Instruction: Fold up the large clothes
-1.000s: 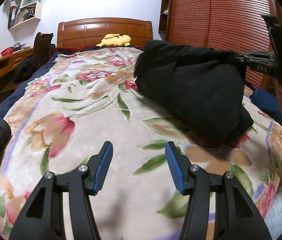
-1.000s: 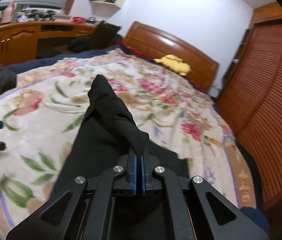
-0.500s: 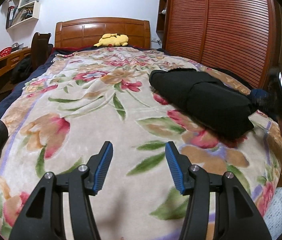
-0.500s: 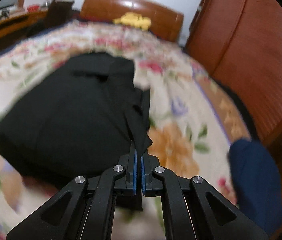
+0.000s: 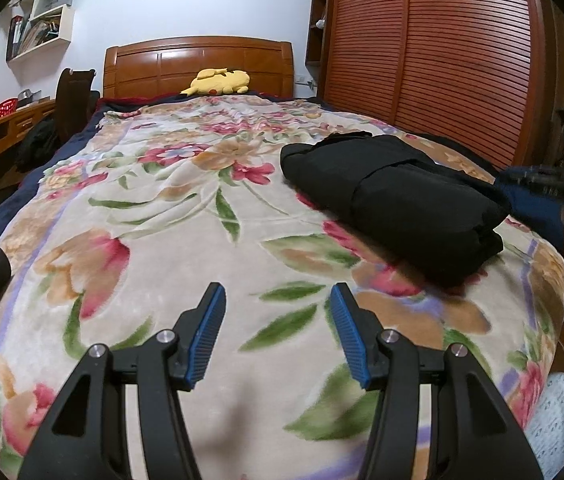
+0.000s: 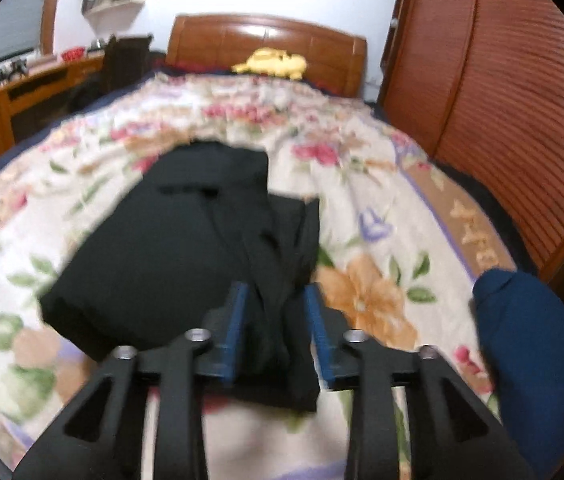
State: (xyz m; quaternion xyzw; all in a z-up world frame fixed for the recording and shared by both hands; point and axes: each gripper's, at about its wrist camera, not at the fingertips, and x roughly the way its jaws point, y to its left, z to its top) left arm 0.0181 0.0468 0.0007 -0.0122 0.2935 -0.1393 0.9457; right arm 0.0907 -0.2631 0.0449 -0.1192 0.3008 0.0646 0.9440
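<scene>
The folded black garment (image 5: 394, 200) lies as a thick bundle on the floral blanket (image 5: 154, 216), on the right half of the bed and toward its near end, close to the slatted wooden wardrobe (image 5: 434, 48). The left gripper (image 5: 278, 316) hovers over bare blanket at the near end, its blue pads spread wide with nothing between them, well apart from the bundle. The right gripper (image 6: 276, 308) sits at the bundle's near edge, its jaws parted, a loose ridge of black cloth lying in the gap; this view is blurred, so whether the pads touch the fabric is unclear. A dark blue cloth (image 6: 530, 336) rests just right of it at the bed's edge. Far off, a yellow plush toy (image 5: 220, 81) lies against the wooden headboard (image 5: 198, 62).
</scene>
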